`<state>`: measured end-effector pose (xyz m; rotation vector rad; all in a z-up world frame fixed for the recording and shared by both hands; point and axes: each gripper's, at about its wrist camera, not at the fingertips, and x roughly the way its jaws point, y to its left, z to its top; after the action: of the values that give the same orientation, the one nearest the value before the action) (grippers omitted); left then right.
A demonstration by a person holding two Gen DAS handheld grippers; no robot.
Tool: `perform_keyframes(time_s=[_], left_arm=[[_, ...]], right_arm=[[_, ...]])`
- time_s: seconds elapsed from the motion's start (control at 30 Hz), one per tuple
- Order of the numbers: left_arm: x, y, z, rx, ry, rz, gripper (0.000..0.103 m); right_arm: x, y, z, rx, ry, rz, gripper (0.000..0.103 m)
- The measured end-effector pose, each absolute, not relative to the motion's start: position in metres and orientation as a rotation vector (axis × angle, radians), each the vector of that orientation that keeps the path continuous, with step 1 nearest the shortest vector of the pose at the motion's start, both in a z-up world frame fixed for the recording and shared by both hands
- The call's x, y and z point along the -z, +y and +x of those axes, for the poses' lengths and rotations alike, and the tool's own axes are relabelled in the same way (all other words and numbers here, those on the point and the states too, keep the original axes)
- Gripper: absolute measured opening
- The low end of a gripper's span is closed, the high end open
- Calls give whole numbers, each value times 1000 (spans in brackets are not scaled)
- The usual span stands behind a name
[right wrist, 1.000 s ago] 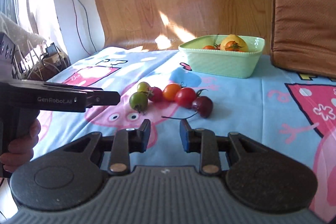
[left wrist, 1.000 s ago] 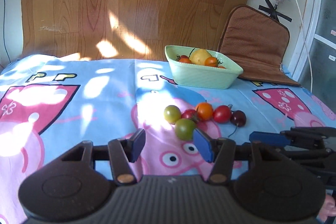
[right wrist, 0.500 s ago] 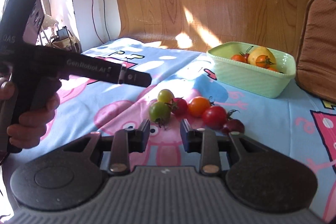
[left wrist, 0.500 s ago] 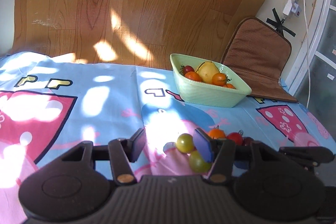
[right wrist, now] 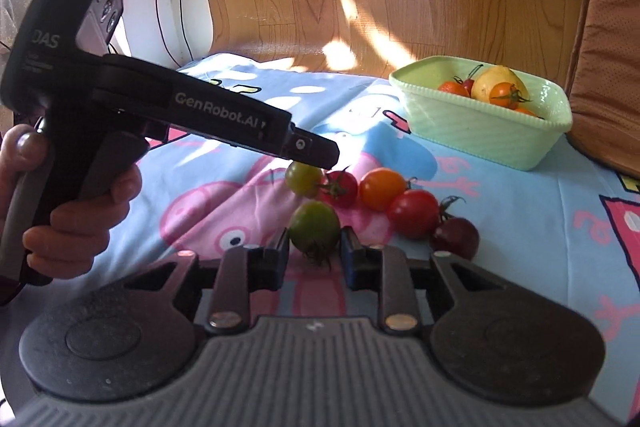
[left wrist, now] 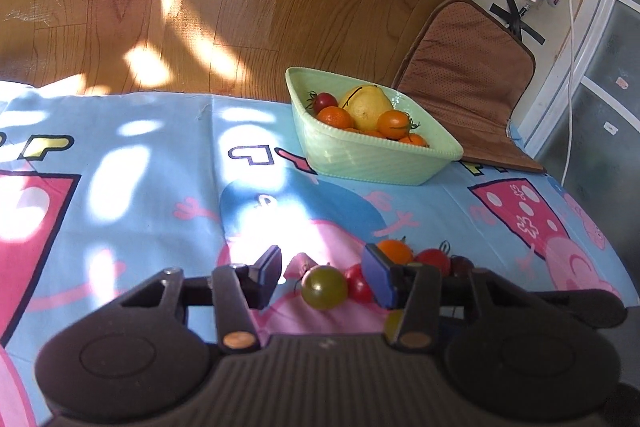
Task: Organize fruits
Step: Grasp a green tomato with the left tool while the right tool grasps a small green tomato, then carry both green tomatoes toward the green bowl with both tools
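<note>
**Two claws over the loose tomatoes**

We see six small tomatoes clustered on the cartoon-print cloth (right wrist: 520,227) covering the desk. In the right wrist view the larger green tomato (right wrist: 314,227) sits at the 6 o'clock edge of the cluster, between the tips of our right claw (right wrist: 314,253), whose fingers stand apart on either side of it; we cannot tell whether they touch it. At 12 o'clock from it lies the smaller green tomato (right wrist: 303,179), which our left claw (left wrist: 322,269) reaches from 9 o'clock, fingers spread wide with that tomato (left wrist: 324,287) between them. A red tomato (right wrist: 340,189), an orange one (right wrist: 382,188), another red (right wrist: 414,213) and a dark purple one (right wrist: 456,237) trail toward 4 o'clock.

At 2 o'clock, well apart, the pale green bowl (right wrist: 480,127) holds a yellow pear-like fruit (right wrist: 498,81) and more tomatoes. A brown cushion (right wrist: 604,67) leans just beside the bowl.
</note>
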<state>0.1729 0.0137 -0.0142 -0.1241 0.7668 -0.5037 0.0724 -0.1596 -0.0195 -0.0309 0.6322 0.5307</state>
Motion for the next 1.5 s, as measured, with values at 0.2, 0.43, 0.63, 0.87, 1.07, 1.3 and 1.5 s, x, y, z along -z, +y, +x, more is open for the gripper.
perform_keyframes(time_s=[0.2,0.43,0.63,0.87,1.07,1.3,1.5], left_arm=[[14,5,158,509,729,-78,39],[14,18,143,485,753,-174,23],[17,26,108,488,760,-202,22],[3,15,99,445,670,-56,53],[16,-9,121,486,696,46,51],[16,-7,107,488,693,52,27],[6,-8,62,517,678,27,27]], right_arm=[[25,-178,49,-495,621,22,30],[26,-175,43,-485,616,20,30],[24,-175,26,-495,601,-6,30],[25,-176,23,-488,600,-7,32],[26,-176,24,-488,593,-5,32],[27,-176,25,-478,584,-10,30],[24,-182,5,-458,574,-27,30]])
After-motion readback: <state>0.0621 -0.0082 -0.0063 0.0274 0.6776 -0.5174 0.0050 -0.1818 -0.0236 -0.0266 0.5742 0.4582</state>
